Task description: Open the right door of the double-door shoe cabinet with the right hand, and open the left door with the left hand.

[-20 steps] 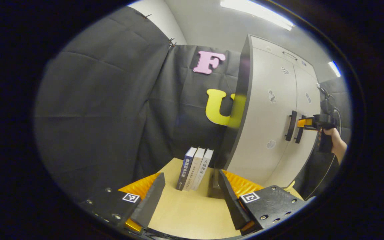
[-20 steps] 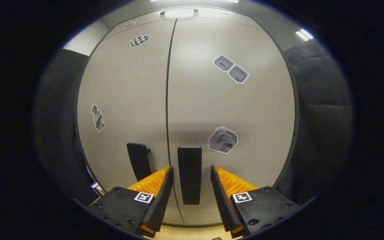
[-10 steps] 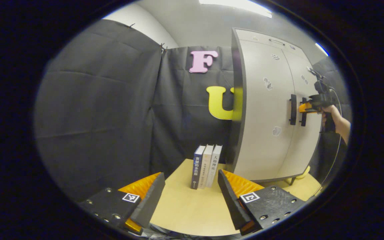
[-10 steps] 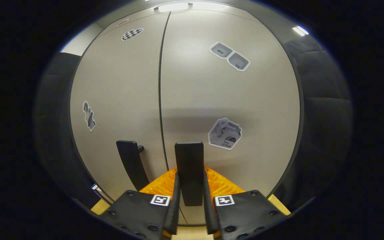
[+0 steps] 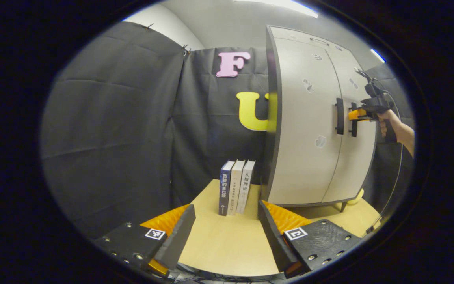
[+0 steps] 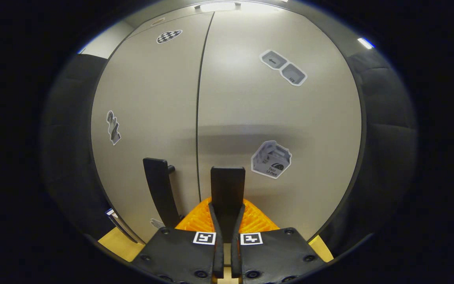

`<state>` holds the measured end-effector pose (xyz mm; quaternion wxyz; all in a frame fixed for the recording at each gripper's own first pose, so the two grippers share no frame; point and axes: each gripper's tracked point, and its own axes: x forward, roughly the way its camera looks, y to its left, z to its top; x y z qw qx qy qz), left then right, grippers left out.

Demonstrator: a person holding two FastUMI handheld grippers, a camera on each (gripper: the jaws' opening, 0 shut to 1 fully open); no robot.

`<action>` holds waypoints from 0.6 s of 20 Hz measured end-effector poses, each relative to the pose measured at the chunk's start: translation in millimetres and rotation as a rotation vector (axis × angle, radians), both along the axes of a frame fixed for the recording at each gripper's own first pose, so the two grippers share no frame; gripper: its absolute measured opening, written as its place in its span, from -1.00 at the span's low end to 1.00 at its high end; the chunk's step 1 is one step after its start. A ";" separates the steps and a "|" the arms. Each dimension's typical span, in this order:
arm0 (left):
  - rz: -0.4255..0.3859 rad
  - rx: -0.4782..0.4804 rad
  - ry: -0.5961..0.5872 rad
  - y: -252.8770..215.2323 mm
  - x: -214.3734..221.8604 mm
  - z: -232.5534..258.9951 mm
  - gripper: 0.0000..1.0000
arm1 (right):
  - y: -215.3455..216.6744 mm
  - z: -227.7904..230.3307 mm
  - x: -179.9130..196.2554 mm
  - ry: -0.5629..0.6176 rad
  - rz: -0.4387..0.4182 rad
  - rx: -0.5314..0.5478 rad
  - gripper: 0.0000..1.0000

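The grey double-door shoe cabinet (image 5: 309, 118) stands at the right of the left gripper view, both doors closed. In the right gripper view the right door (image 6: 286, 118) and left door (image 6: 148, 110) are close ahead. My right gripper (image 6: 226, 215) is shut on the right door's black handle (image 6: 227, 185); the left door's black handle (image 6: 157, 185) stands free beside it. From the left gripper view the right gripper (image 5: 359, 114) and the hand holding it sit at the handles. My left gripper (image 5: 225, 230) is open, low over the table, well away from the cabinet.
Three books (image 5: 235, 189) stand upright on the light wooden table (image 5: 219, 248), left of the cabinet's side. Black cloth walls close in the left and back. A cable hangs from the right gripper's hand (image 5: 398, 132).
My right gripper has shut on the right door's handle, its fingers now pressed close together. The left gripper has drawn back and turned, so the cabinet looks more upright and farther off.
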<state>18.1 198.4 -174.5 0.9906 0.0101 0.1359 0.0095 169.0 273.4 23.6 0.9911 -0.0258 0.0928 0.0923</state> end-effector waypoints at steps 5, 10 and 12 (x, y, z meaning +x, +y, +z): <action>-0.056 -0.018 -0.031 -41.1 0.9 26.9 0.80 | -2.2 -0.1 -14.4 -0.010 0.061 0.022 -0.82; -0.045 -0.022 -0.042 -78.2 -13.0 46.0 0.79 | -7.5 -0.4 -34.8 -0.003 0.155 0.047 -0.83; -0.038 -0.037 -0.043 -93.6 -24.7 55.8 0.86 | -10.1 0.1 -44.0 0.001 0.182 0.058 -0.83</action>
